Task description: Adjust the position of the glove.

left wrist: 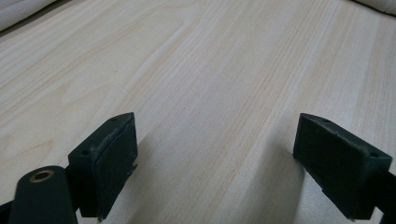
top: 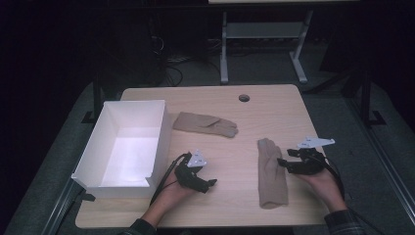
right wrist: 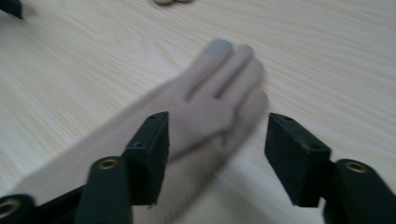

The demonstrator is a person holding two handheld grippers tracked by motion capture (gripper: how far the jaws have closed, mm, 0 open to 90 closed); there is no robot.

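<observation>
The right gripper [top: 283, 162] hovers, fingers spread wide and empty, over the long beige fabric glove [top: 270, 173] lying flat on the pale wooden desk [top: 230, 147], so next comes closing on it; the left gripper [top: 211, 183] waits, fingers wide.

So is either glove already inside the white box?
No: in the high view the white box holds nothing, and both gloves, one beside it and one farther right, lie on the table.

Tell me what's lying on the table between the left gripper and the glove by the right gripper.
Nothing: between the left gripper and the near glove, the high view shows bare table wood.
</observation>
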